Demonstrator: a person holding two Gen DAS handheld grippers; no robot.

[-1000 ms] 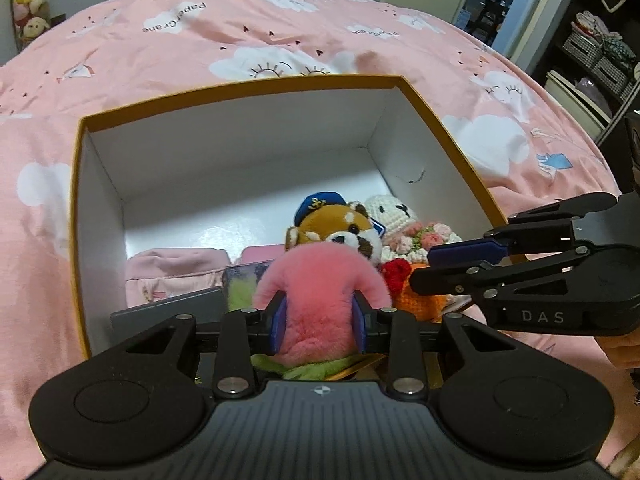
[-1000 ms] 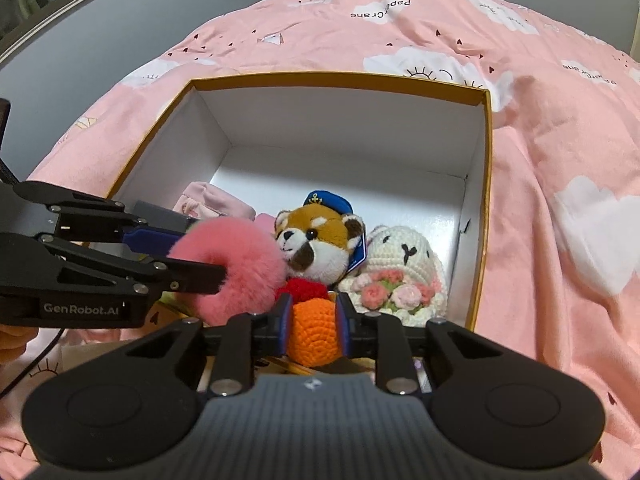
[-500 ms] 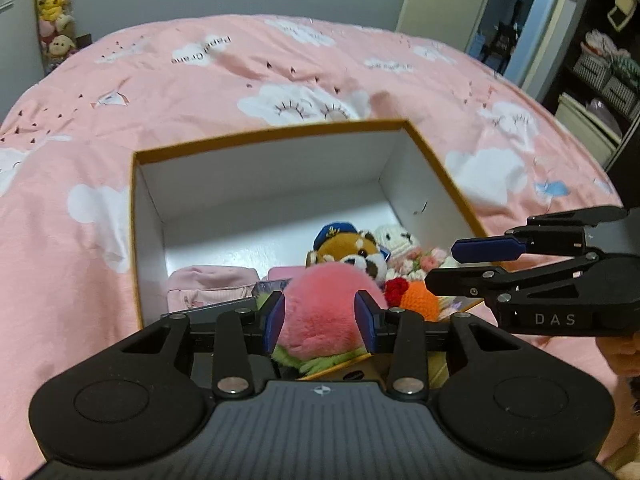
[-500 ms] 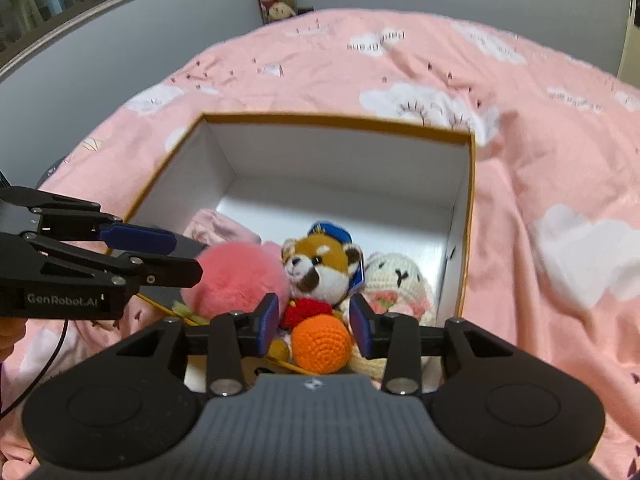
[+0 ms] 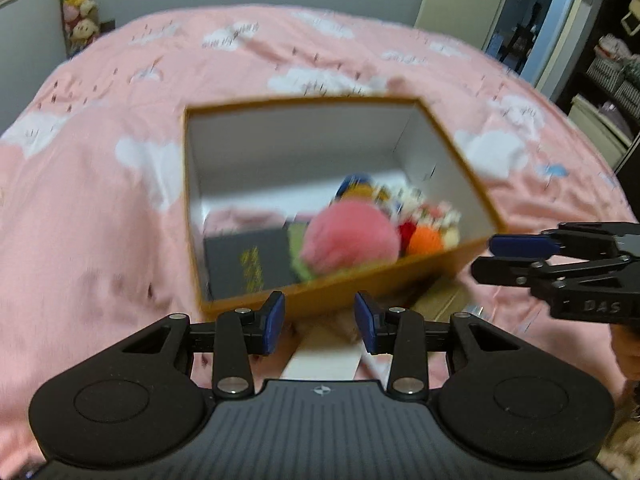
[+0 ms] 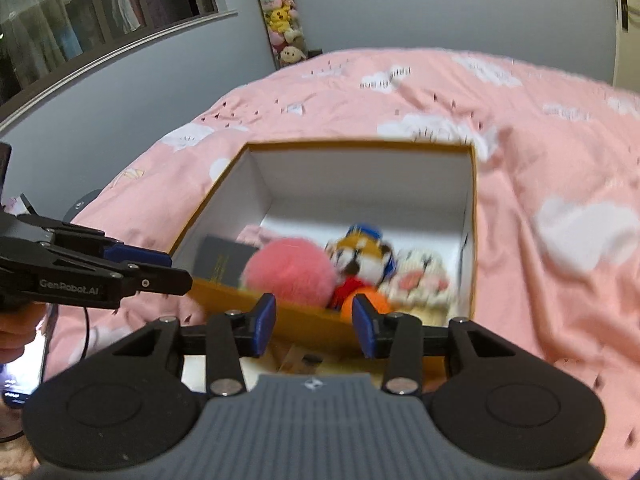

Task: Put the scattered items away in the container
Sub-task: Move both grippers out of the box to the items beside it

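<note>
The orange-rimmed white box [image 5: 304, 100] [image 6: 360, 144] sits on the pink bed. Inside lie a pink fluffy ball [image 5: 350, 236] [image 6: 290, 272], an orange crochet ball [image 5: 430, 242], a red-panda plush with a blue cap [image 6: 360, 252], a white crochet bunny [image 6: 420, 276] and a dark book [image 5: 248, 260]. My left gripper [image 5: 320, 320] [image 6: 180, 270] is open outside the box's near wall, nothing between its pads. My right gripper [image 6: 314, 320] [image 5: 484, 257] hangs beside it, also outside the near wall, jaws opening and empty. Both views are motion-blurred.
The pink cloud-print duvet [image 5: 100, 200] surrounds the box. A pale flat card or paper [image 5: 324, 352] lies below the box's near wall. Hanging plush toys [image 6: 280, 20] mark the far corner, a doorway [image 5: 520, 20] and shelves [image 5: 616, 72] stand at the right.
Both grippers let go, the left of the pink fluffy ball and the right of the orange ball. Both opened and drew back and up, out of the box. The toys stay inside.
</note>
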